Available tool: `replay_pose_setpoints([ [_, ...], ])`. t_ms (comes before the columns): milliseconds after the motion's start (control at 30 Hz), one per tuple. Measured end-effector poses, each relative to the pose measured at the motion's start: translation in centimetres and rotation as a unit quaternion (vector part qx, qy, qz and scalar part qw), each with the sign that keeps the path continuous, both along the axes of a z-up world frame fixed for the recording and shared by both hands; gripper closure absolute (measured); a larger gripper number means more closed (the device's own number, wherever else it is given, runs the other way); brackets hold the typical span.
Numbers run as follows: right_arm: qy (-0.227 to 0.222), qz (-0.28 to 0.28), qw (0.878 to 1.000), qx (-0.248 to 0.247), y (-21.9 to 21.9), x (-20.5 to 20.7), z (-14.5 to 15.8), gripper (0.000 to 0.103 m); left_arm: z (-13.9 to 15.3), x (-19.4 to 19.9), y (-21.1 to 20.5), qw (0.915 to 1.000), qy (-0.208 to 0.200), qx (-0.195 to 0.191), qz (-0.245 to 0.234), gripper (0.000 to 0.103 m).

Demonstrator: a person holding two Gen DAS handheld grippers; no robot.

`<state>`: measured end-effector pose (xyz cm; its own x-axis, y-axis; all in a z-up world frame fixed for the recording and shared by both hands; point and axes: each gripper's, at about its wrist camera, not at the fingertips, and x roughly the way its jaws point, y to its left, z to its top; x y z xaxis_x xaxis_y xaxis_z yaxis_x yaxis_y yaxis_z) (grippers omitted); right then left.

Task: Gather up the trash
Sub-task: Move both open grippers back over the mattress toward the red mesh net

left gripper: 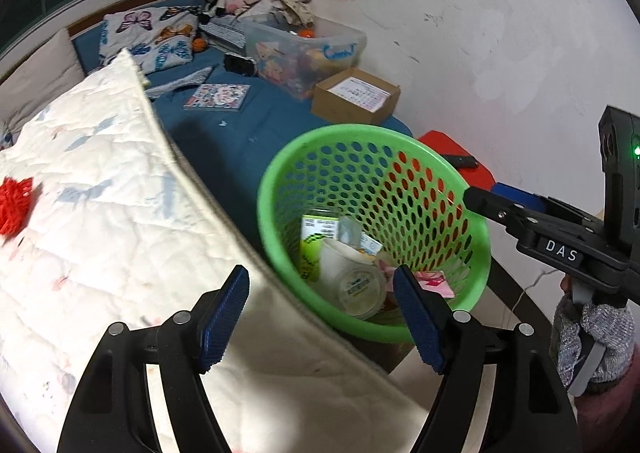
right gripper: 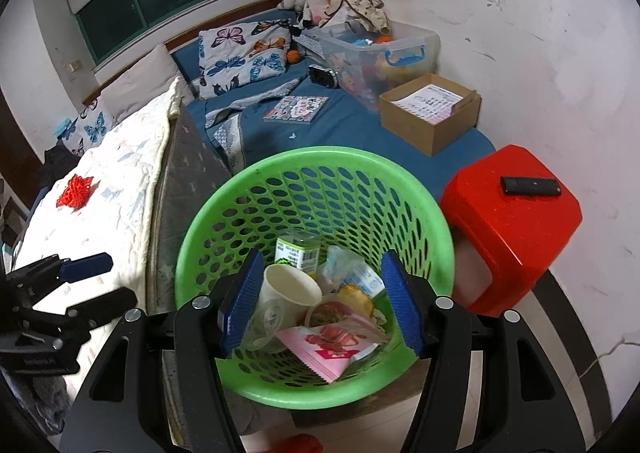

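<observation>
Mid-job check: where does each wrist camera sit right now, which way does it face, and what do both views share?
Left wrist: over the white quilt, angled down toward the green basket; shows left gripper open, plus right gripper and a gloved hand.
Right wrist: above the basket, looking in; right gripper open, left gripper at left.
Shared: basket, quilt, red stool.

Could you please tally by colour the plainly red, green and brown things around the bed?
Red: 2, the stool and the tuft on the quilt
Green: 1, the basket
Brown: 1, the cardboard box
Total: 4
</observation>
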<state>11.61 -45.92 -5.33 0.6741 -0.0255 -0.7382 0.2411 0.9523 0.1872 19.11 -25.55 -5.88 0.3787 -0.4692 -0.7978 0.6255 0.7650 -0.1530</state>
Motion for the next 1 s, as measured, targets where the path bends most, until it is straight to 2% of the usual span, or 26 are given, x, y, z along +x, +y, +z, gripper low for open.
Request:
replay_pose_setpoints([
  [367, -0.002, 0.025, 1.0, 0.003, 2.4, 0.9, 0.5, 0.04, 0.5, 0.4, 5.6, 0.9985, -0.01, -0.01, 0.053, 0.031],
  [467, -0.002, 0.036, 0.999, 0.004, 3.5, 1.3, 0.5, 0.035, 0.3, 0.7, 7.2, 0.9974, -0.009, -0.012, 0.07, 0.031],
  [600, -0.004, 0.061, 0.998, 0.006, 5.7, 2.2, 0.7, 0.034, 0.2, 1.3, 9.5, 0.9955, -0.011, -0.009, 0.093, 0.031],
  [833, -0.004, 0.106, 0.994, 0.008, 9.8, 3.9, 0.7, 0.029, 0.3, 2.9, 14.0, 0.9892, -0.019, -0.004, 0.145, 0.031],
  [1000, 0.0, 0.131, 0.991, 0.006, 12.2, 4.7, 0.7, 0.028, 0.7, 5.4, 17.5, 0.9803, -0.036, 0.008, 0.194, 0.033],
])
